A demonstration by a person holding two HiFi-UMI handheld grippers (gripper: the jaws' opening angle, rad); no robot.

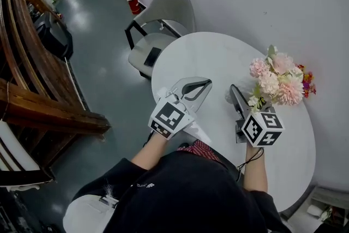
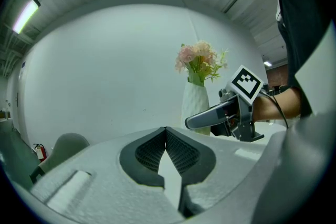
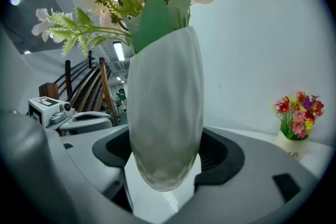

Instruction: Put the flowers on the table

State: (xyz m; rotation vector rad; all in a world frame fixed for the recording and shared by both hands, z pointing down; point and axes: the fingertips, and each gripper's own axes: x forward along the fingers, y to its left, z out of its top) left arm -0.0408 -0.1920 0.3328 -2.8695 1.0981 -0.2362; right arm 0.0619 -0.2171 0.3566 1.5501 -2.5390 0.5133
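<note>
Right tool point(image 3: 168, 150): clenched on the vase point(image 3: 165, 113), a pad on each side of its belly.
Vase: upright over the tabletop point(image 1: 207, 57), flowers point(image 1: 275, 82) in it; base seems just clear of the surface, not certain.
Left tool point(image 2: 166, 131): jaws together, empty, near the vase.
Done: vase gripped above the tabletop.
Left: lower it, let go.

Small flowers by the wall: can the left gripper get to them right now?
Probably not straight away. The left gripper is shut and empty, but the right gripper, holding the vase, sits between it and the small flowers at the table edge. It would have to go round.
</note>
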